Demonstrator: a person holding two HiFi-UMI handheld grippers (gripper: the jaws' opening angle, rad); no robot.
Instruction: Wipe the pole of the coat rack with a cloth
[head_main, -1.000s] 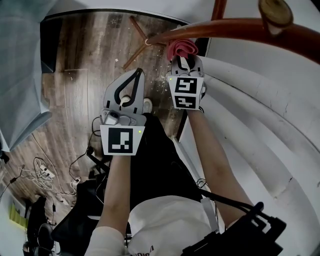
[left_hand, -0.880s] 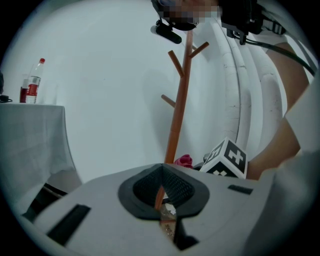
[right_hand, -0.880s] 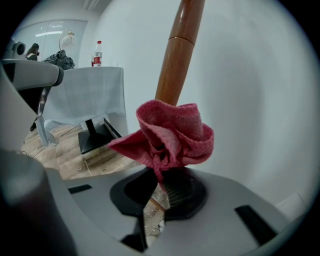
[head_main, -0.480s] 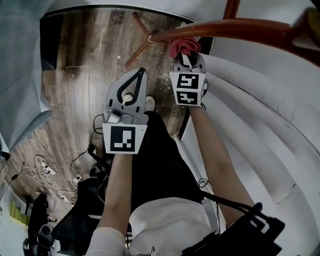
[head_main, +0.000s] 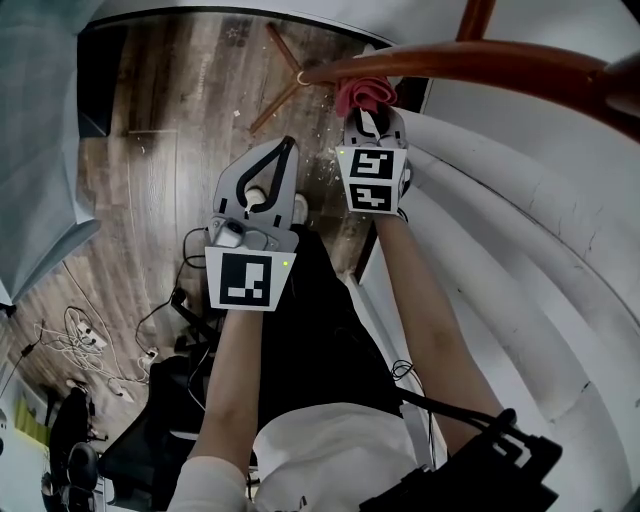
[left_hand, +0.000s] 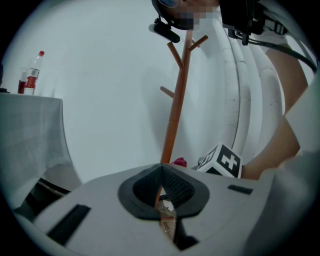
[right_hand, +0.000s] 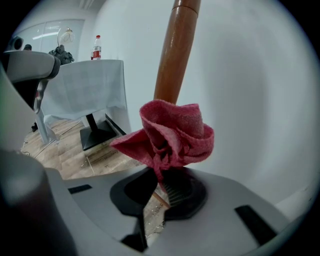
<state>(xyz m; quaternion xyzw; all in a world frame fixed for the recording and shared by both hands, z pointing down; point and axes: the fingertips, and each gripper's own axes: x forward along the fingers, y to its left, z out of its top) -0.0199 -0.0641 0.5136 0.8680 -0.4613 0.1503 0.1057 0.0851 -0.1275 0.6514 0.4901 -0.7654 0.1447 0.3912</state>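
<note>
Your right gripper (right_hand: 159, 187) is clamped on the red cloth (right_hand: 172, 132). The cloth is bunched and looks pressed against the pole (right_hand: 175, 55), low down and not far above the legs (head_main: 275, 60). Your left gripper (left_hand: 160, 186) has its jaws together on nothing and sits left of the pole, apart from it. Wiping looks under way on the lower stretch. I can't tell which parts are already clean. The upper pole by the pegs (left_hand: 197, 42) is probably left to do.
</note>
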